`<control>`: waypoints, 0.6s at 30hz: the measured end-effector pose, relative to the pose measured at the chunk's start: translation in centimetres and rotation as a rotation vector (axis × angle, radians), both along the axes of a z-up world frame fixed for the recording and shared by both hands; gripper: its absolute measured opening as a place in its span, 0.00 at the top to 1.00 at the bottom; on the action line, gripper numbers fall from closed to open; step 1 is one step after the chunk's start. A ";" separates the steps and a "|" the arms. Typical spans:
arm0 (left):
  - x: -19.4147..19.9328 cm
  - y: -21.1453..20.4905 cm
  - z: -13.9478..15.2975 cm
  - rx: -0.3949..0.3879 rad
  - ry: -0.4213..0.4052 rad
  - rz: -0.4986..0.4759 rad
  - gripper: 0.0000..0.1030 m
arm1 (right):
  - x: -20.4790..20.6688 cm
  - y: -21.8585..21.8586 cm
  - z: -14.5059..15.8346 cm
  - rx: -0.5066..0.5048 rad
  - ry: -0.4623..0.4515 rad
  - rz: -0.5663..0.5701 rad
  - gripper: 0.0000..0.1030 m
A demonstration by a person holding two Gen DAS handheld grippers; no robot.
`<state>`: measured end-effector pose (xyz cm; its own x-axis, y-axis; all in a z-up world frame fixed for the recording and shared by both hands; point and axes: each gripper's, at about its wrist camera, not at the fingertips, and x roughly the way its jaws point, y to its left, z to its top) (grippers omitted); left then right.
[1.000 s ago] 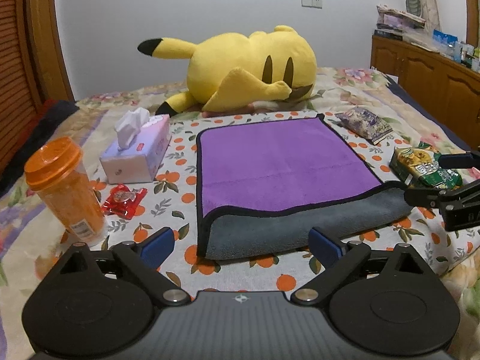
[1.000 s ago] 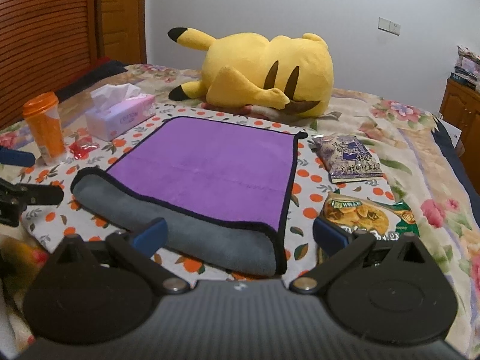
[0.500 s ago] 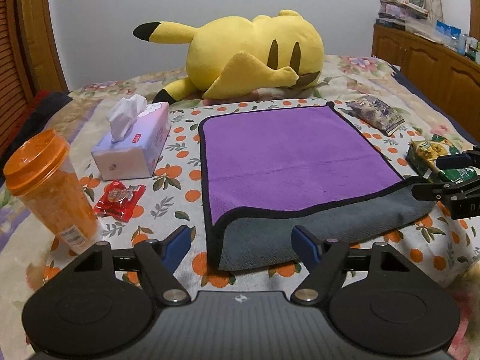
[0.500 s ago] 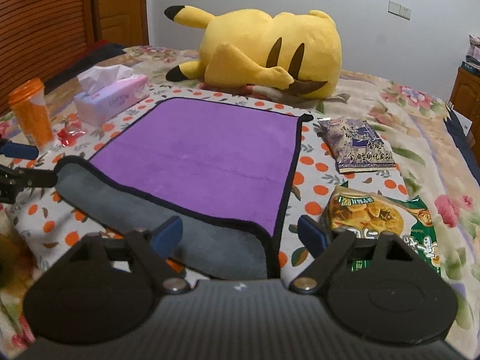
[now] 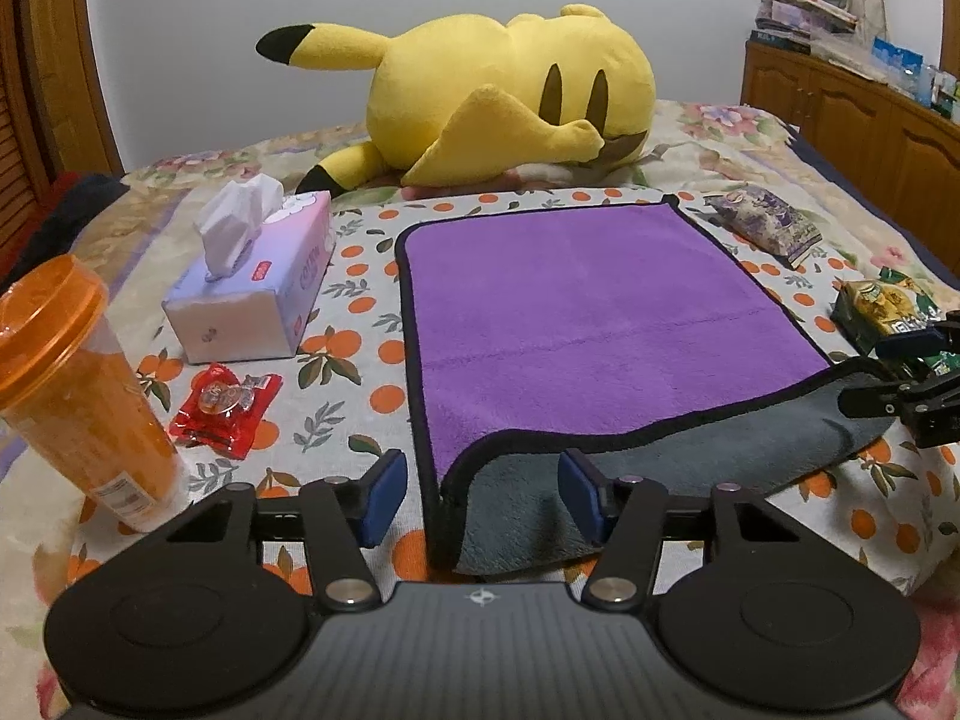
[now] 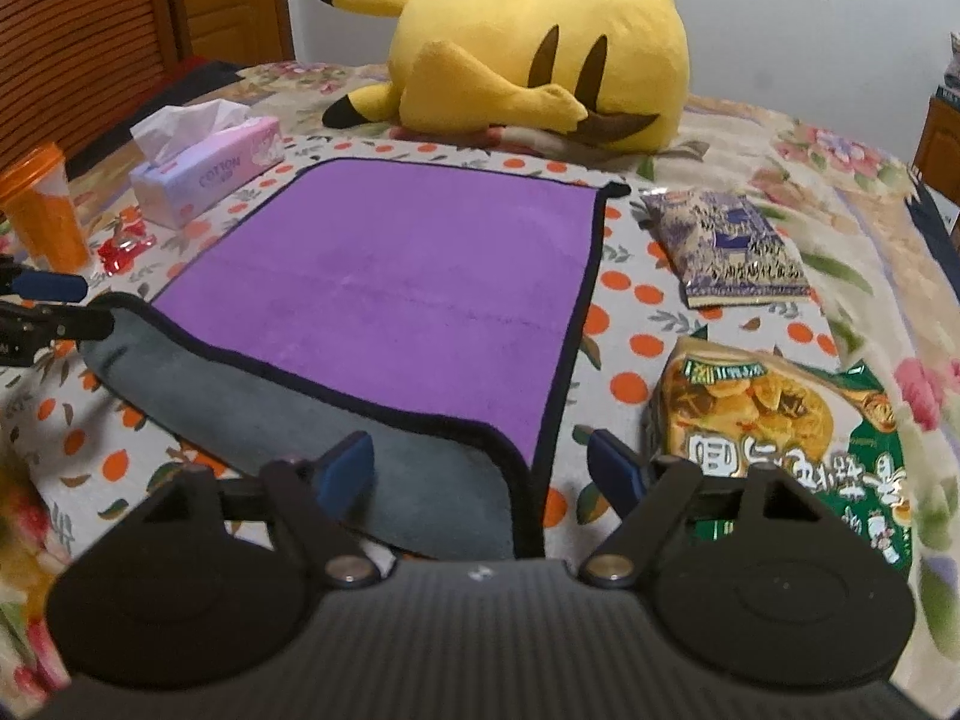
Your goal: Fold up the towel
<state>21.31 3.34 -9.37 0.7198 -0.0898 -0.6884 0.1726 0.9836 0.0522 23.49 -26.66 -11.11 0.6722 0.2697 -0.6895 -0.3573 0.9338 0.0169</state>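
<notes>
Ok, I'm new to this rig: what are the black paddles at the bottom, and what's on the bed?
Each picture comes from a camera riding on a hand-held two-finger gripper, looking forward along its fingers. The black paddles are the gripper's own body. The left gripper and right gripper are both open, each straddling a near corner of the towel, purple on top, grey underneath. Nothing is held. Around it lie a tissue box, an orange cup, snack packets and a yellow plush.

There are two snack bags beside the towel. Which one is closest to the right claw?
The green and yellow snack bag, lying just beyond the right claw. The purple snack bag lies farther back, toward the yellow plush toy.
</notes>
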 end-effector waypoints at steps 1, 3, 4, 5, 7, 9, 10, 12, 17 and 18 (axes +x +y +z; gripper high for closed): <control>0.2 0.1 -0.2 -0.003 0.005 0.000 0.43 | 0.1 -0.1 -0.1 0.005 0.006 0.000 0.24; 0.5 0.2 -0.5 -0.007 0.016 0.002 0.44 | 0.2 -0.2 -0.3 0.016 0.024 0.001 0.24; 0.5 0.3 -0.7 -0.009 0.023 0.003 0.45 | 0.3 -0.2 -0.4 0.020 0.032 0.000 0.25; 0.6 0.4 -0.9 -0.009 0.031 0.005 0.46 | 0.4 -0.3 -0.5 0.024 0.041 0.000 0.26; 0.7 0.4 -1.2 -0.008 0.047 0.004 0.49 | 0.5 -0.3 -0.8 0.029 0.054 0.001 0.29; 0.7 0.4 -1.4 -0.005 0.057 0.000 0.52 | 0.5 -0.3 -0.9 0.033 0.066 0.006 0.32; 0.6 0.3 -1.4 -0.003 0.060 -0.003 0.54 | 0.6 -0.4 -0.9 0.034 0.070 0.008 0.34; 0.5 0.2 -1.4 -0.005 0.065 -0.017 0.63 | 0.6 -0.4 -0.9 0.037 0.077 0.012 0.38; 0.2 -0.3 -1.4 0.006 0.058 -0.039 0.77 | 0.5 -0.3 -1.0 0.029 0.086 0.031 0.47; 0.2 -0.3 -1.3 0.004 0.056 -0.040 0.80 | 0.5 -0.2 -1.0 0.028 0.086 0.035 0.53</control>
<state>21.47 3.00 -10.69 0.6761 -0.1151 -0.7278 0.2146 0.9757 0.0451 23.94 -26.89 -12.15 0.6005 0.3119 -0.7363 -0.3861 0.9194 0.0746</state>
